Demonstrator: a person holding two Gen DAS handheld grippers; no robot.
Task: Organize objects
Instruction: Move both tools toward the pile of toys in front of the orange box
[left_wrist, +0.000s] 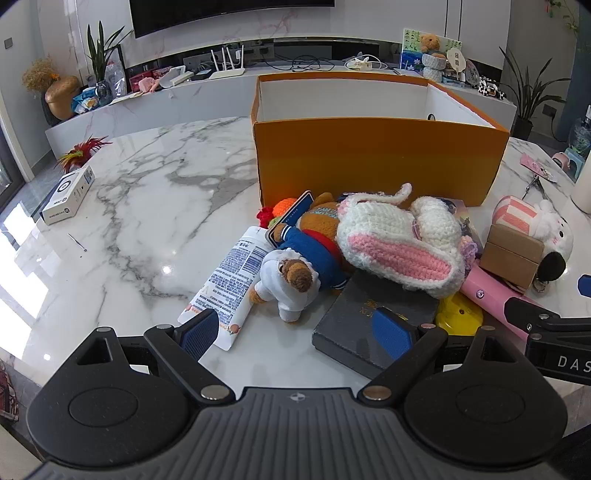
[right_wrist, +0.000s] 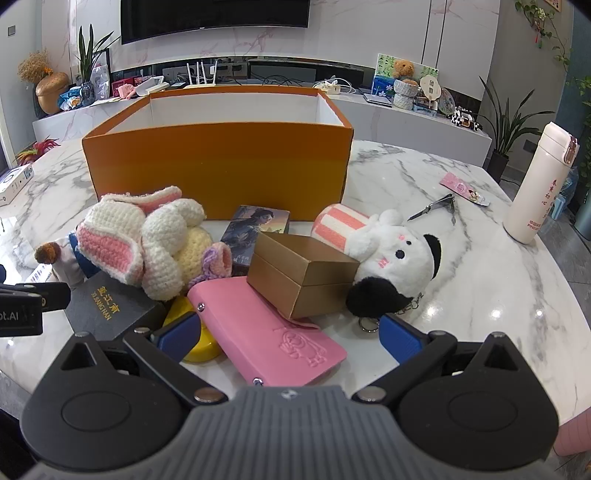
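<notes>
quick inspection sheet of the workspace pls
surface: marble table, glossy, dry
job's things: orange box open, looks empty; in front a pile: crochet bunny, bear, tube, dark box, pink case, gold box, panda plush
clutter: flask, scissors, white box
grippers: left gripper and right gripper open, empty
cables: tangle on the back counter
surroundings: TV, plants

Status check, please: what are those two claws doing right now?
Both grippers, left and right, open, empty. Orange box behind the toy pile. Nothing blocking.
</notes>
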